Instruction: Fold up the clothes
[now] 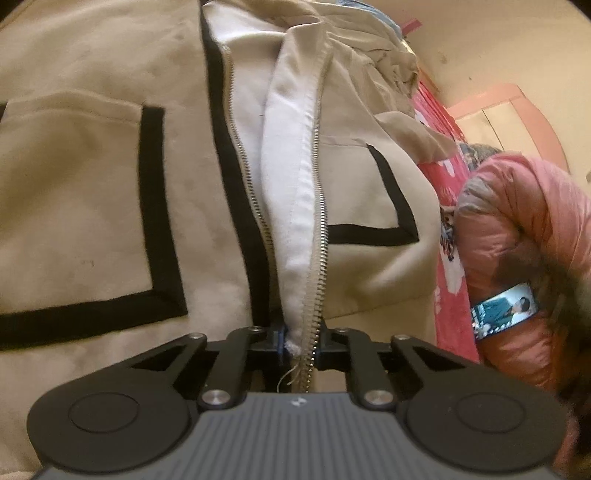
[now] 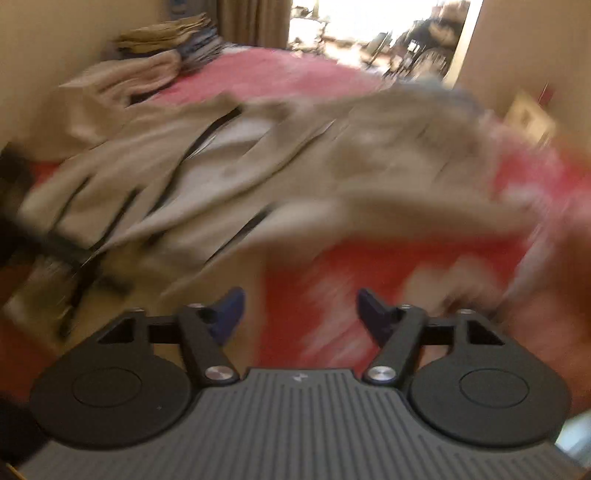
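A beige zip jacket (image 1: 92, 184) with black trim and white lining lies spread on a red patterned bedspread (image 1: 448, 236). My left gripper (image 1: 299, 350) is shut on the jacket's bottom hem at the zipper (image 1: 317, 236), where the front opens. In the right wrist view the same jacket (image 2: 229, 177) lies across the bedspread (image 2: 332, 273), blurred by motion. My right gripper (image 2: 297, 310) is open and empty, over the bedspread just short of the jacket's near edge.
A person in a pink padded jacket (image 1: 517, 240) holding a phone (image 1: 504, 308) is at the right of the bed. Folded clothes (image 2: 166, 40) are stacked at the far left corner by the wall. A bright doorway (image 2: 376, 29) lies beyond the bed.
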Demonstrator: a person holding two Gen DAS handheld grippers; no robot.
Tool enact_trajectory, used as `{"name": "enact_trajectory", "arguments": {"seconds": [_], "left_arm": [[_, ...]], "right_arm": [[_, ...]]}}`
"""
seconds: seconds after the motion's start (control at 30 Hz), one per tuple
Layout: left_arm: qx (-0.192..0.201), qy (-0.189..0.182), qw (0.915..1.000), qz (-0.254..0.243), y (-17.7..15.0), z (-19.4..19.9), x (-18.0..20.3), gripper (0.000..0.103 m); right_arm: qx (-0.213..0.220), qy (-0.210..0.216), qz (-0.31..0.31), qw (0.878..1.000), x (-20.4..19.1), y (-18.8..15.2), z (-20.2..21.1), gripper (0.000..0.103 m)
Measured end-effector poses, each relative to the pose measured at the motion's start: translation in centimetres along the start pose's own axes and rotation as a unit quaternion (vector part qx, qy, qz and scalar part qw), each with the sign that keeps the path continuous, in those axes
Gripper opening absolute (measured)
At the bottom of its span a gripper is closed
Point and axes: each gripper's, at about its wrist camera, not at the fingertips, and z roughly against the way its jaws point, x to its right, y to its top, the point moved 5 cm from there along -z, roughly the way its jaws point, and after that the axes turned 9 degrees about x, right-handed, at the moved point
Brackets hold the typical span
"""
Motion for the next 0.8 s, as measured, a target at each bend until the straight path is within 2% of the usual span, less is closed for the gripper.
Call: {"name": "enact_trajectory", "arguments": {"seconds": [0.1,0.2,0.37,0.47,0.53,0.67,0.8], "left_arm": [[-0.003,0.000,0.9999,0.013,0.1,-0.2,-0.1,0.012],[-0.003,0.001,0.9999,0.015,0.1,-0.3,-0.1,0.012],[-0.008,0.001,0.9998,0.021,0.1,0.0,0.2,0.011],[-0.007,-0.031,0.9971,0.069,0.5,0.3,0.5,0.009],[-0.008,-0.056,0.9930,0.104,0.9,0.4,0.9,0.009],[-0.007,-0.110,0.9797,0.168,1.6,0.2,1.8,0.008],[0.003,-0.141,0.9678,0.209,2.2,0.3,2.6,0.008]], "right_arm": [[-0.003,0.023,-0.020,1.000,-2.0,-4.0,1.2,0.050],[-0.012,0.019,0.003,1.000,-3.1,-5.9,1.8,0.048],[0.000,0.043,0.056,0.997,-5.1,-6.0,1.8,0.048],[0.025,0.065,0.057,0.996,-6.0,-5.7,2.2,0.048],[0.043,0.084,0.062,0.994,-6.6,-5.4,2.8,0.050],[0.065,0.129,0.074,0.987,-8.2,-4.9,3.1,0.054],[0.080,0.157,0.090,0.980,-10.0,-4.8,3.2,0.062]]}}
